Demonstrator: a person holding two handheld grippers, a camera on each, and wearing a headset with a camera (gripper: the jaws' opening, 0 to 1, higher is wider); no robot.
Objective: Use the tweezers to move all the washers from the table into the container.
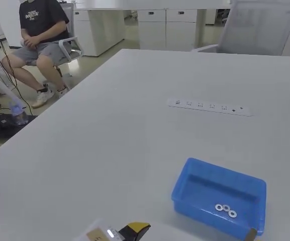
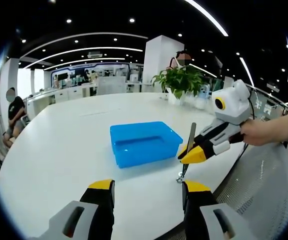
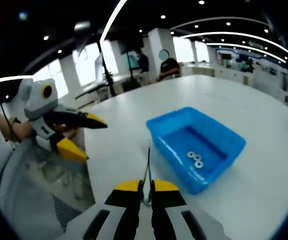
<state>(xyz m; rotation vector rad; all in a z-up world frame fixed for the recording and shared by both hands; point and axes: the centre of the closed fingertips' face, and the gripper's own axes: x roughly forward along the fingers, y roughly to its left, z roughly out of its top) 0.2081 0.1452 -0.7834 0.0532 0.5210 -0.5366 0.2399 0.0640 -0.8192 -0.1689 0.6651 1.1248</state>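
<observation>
1. Closest to me, by the near edge of the desk (image 1: 109,150), my right gripper (image 3: 146,186) has its fingers pinched shut on the tweezers (image 3: 148,160). They're thin flat steel, tips angled down at the desk top.
2. Just beside it, my left gripper (image 2: 147,192) hangs with its fingers wide apart, holding nothing.
3. Next out, toward the near right corner, is the container (image 3: 208,180), a shallow blue plastic tray with sloped walls. Three washers (image 3: 194,159) lie on its floor, bunched together. They're small, flat, shiny rings.
4. I can't tell whether the tips carry a washer or whether any are left on the desk.
5. For any more pickups, the white top looks smooth and slick, so I reckon flat rings will skate. I'd hook one tip through the hole, squeeze lightly and steadily, and let go low over the tray so nothing bounces out.
6. Further toward the far edge lies a flat white power strip (image 1: 210,107).
</observation>
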